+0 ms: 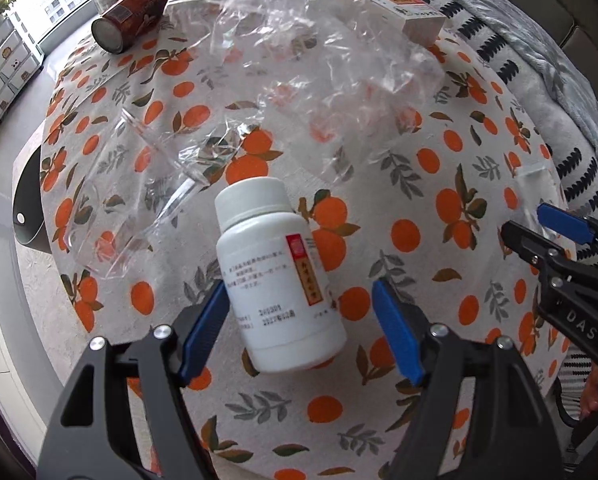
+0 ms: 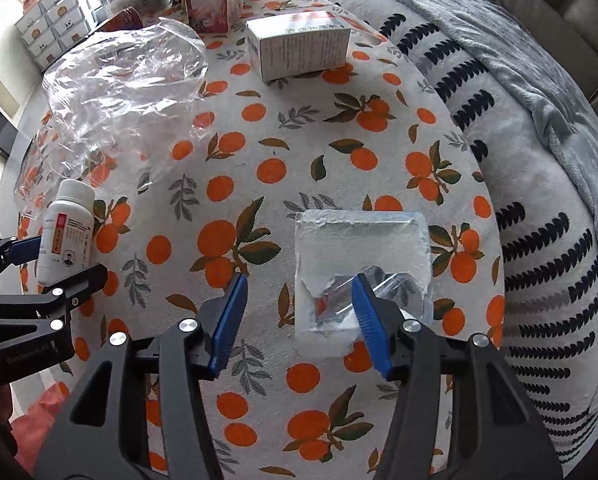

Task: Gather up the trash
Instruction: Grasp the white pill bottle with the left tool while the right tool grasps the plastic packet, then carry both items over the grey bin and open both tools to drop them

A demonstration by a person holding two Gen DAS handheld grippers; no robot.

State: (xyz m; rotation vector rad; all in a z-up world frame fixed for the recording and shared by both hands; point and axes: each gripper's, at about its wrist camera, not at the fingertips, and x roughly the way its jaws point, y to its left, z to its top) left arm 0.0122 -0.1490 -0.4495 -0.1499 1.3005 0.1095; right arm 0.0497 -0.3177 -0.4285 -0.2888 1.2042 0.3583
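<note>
A white pill bottle (image 1: 275, 280) with a red and gold label lies on its side on the orange-print tablecloth (image 1: 419, 184). My left gripper (image 1: 301, 320) hangs just above it, open, with the bottle between its blue pads and a gap at the right pad. In the right wrist view a torn white-and-clear blister pack (image 2: 359, 240) lies flat on the cloth. My right gripper (image 2: 299, 320) is open over its near edge. Its right pad covers the torn clear part, and its left pad stands off the pack over bare cloth. The bottle (image 2: 65, 232) also shows at the left of that view.
A crumpled clear plastic bag (image 1: 299, 80) is spread behind the bottle. A red can (image 1: 129, 16) lies at the far left and a white carton (image 2: 299, 48) stands at the back. A grey striped blanket (image 2: 539, 160) borders the table on the right.
</note>
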